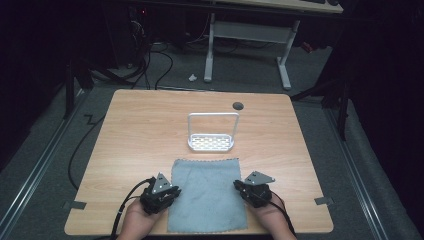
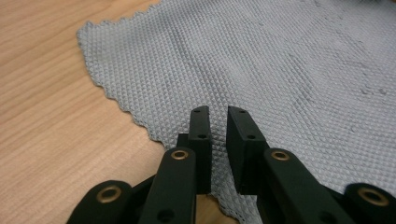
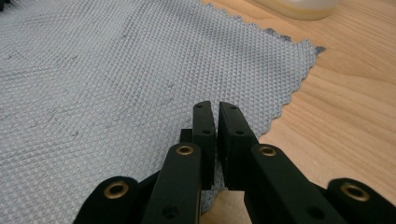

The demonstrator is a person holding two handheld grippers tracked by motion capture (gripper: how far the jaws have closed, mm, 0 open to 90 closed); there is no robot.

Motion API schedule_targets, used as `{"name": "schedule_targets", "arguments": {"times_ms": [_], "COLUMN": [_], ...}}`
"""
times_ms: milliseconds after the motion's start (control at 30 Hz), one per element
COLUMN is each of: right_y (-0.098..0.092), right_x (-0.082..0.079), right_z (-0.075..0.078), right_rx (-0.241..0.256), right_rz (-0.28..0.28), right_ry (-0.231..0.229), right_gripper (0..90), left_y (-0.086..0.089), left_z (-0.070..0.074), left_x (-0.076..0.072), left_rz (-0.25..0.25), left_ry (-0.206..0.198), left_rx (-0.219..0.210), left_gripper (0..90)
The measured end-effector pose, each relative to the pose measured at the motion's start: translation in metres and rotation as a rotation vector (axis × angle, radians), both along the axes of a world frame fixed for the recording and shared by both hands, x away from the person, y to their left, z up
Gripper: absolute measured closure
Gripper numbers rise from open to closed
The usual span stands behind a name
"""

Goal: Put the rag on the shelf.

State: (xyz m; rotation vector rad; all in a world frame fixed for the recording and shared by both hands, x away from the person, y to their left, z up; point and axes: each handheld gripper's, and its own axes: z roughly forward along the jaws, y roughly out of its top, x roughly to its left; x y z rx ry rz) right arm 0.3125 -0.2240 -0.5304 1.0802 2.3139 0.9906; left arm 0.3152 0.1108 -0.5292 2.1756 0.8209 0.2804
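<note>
- Cloth [image 1: 207, 194]: grey, waffle-textured, spread flat on the desk [image 1: 130, 130] at its near edge, midway across. Zigzag-cut edges show in both gripper views.
- Rack [image 1: 212, 131]: white, with a tall wire loop over a perforated base, standing just beyond the cloth's far edge, apart from it.
- Left hand-held gripper [image 1: 161, 192]: at the cloth's left edge, about halfway along it. In the left gripper view [image 2: 217, 116] its tips sit over the cloth just inside that edge. Jaws nearly together, a narrow gap between them, nothing pinched. Whether the tips touch the fabric cannot be told.
- Right hand-held gripper [image 1: 254, 189]: at the cloth's right edge, level with the left one. In the right gripper view [image 3: 215, 109] the tips sit just inside the edge, short of the far right corner. Jaws drawn close, a thin slit between, no fabric caught.
- Round dark grommet [image 1: 238, 105]: set in the desk beyond the rack, well away from the cloth.
</note>
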Motion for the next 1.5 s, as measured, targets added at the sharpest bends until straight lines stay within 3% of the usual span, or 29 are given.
{"name": "schedule_targets", "arguments": {"times_ms": [133,300,400,467,600,700,767,833,933,1000,1233,1333,1400,1500], "right_y": [-0.004,-0.011,-0.015,-0.019,-0.027,-0.028,-0.028,-0.028,-0.026,-0.027,-0.028,-0.025,-0.02,-0.014], "right_x": [-0.012,-0.032,-0.038,-0.039,-0.035,-0.032,-0.031,-0.032,-0.034,-0.034,-0.027,-0.017,-0.005,0.019], "right_z": [0.001,0.003,0.003,0.005,0.009,0.008,0.009,0.01,0.01,0.01,0.006,0.008,0.012,0.012], "right_rx": [0.001,-0.012,-0.001,0.028,0.085,0.086,0.085,0.086,0.074,0.075,0.097,0.12,0.104,0.091], "right_rz": [0.011,0.041,0.043,0.05,0.038,0.034,0.033,0.035,0.043,0.043,0.002,-0.05,-0.082,-0.119], "right_ry": [0.01,0.028,0.037,0.031,0.028,0.029,0.023,0.013,0.006,0.003,0.011,0.005,-0.006,0.032], "right_gripper": [86.7,86.7,84.7,82.0,79.4,79.2,78.5,77.6,75.9,74.6,66.3,62.2,60.9,58.7], "left_y": [0.001,0.001,0.001,0.005,0.02,0.026,0.023,0.017,0.008,0.005,0.001,0.002,0.001,0.001], "left_z": [0.0,0.002,0.002,0.002,0.002,-0.001,-0.001,0.0,-0.003,-0.004,-0.005,-0.006,-0.006,-0.006], "left_x": [-0.014,-0.034,-0.031,-0.027,-0.009,0.005,0.014,0.018,0.028,0.028,0.034,0.036,0.035,0.035], "left_rz": [-0.043,-0.173,-0.174,-0.137,0.023,0.117,0.149,0.156,0.171,0.174,0.189,0.175,0.162,0.158], "left_ry": [0.044,0.065,0.085,0.063,0.017,0.024,0.027,0.006,0.034,0.027,0.042,0.062,0.053,0.053], "left_rx": [-0.037,-0.025,-0.034,-0.037,-0.068,-0.09,-0.111,-0.093,-0.081,-0.081,-0.1,-0.114,-0.108,-0.108], "left_gripper": [80.6,80.6,80.2,78.5,68.3,63.6,60.9,58.9,58.7,60.7,77.7,84.1,86.6,87.7]}}
